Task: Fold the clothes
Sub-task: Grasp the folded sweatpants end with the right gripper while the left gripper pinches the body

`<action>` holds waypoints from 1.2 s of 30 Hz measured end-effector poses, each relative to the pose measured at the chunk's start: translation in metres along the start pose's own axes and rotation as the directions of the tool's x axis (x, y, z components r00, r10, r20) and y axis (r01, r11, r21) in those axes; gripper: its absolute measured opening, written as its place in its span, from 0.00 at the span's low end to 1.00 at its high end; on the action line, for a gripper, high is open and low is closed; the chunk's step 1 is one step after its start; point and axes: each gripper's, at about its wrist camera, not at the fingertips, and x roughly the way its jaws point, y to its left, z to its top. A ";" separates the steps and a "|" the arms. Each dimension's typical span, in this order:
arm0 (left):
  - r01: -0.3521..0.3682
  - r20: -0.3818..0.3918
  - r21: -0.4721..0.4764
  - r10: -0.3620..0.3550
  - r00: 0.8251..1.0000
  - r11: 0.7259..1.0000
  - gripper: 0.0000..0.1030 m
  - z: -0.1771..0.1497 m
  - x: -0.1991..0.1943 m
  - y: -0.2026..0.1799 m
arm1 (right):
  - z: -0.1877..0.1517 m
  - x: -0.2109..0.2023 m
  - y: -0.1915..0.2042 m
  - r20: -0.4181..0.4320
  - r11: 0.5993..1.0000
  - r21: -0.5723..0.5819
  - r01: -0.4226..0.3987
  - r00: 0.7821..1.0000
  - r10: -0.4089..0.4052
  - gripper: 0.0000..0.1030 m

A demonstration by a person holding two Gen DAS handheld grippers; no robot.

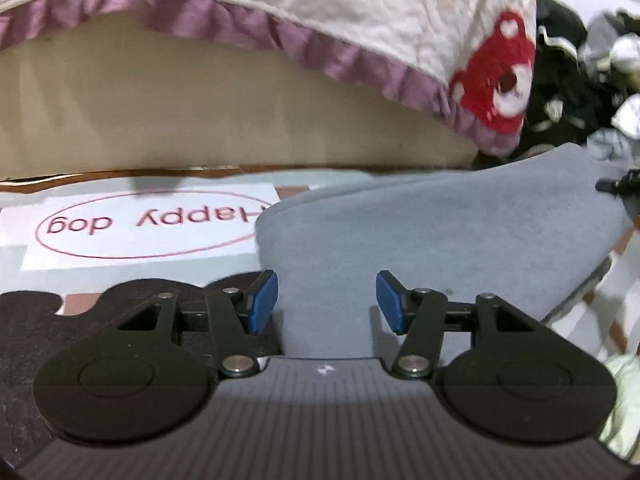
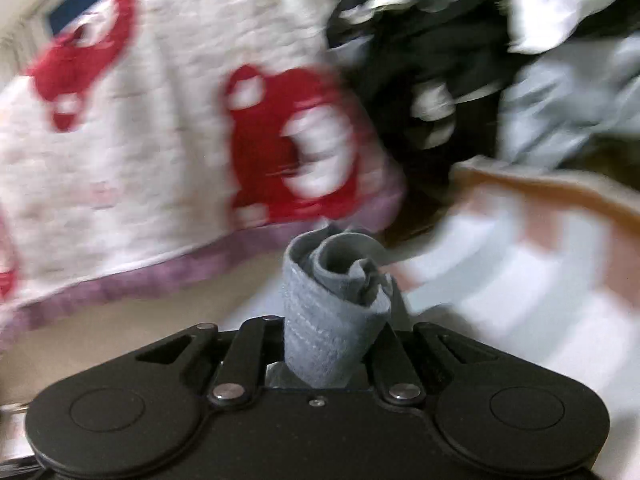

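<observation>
A grey garment (image 1: 432, 232) lies spread on a mat printed "Happy dog" (image 1: 152, 224). My left gripper (image 1: 326, 300) hovers low over its near edge, open, with the blue pads (image 1: 264, 300) apart and the cloth beneath them. In the blurred right wrist view, my right gripper (image 2: 334, 344) is shut on a bunched, rolled-up hem of the grey garment (image 2: 332, 312), which sticks up between the fingers. A small black part at the right edge of the left wrist view (image 1: 618, 184) touches the garment's far corner.
A white quilt with red bear prints and a purple frill (image 1: 360, 32) hangs over a cream mattress (image 1: 200, 120) behind the mat. A pile of dark and pale clothes (image 1: 580, 80) sits at the right, also the pile (image 2: 500, 60) in the right wrist view.
</observation>
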 end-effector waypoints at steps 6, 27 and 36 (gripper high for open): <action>-0.026 -0.090 -0.015 0.025 0.996 1.000 0.52 -0.012 0.034 -0.003 | -0.023 0.052 -0.051 -0.220 0.985 0.078 0.157 0.966 -0.136 0.15; 0.196 -0.066 0.169 -0.187 0.980 0.966 0.33 -0.017 0.055 -0.083 | -0.011 0.011 -0.024 -0.090 0.941 -0.025 0.337 0.937 -0.338 0.65; 0.011 -0.064 0.244 0.005 0.998 0.970 0.00 -0.018 0.039 -0.076 | -0.017 0.001 -0.017 -0.110 0.955 0.042 0.294 0.951 -0.288 0.67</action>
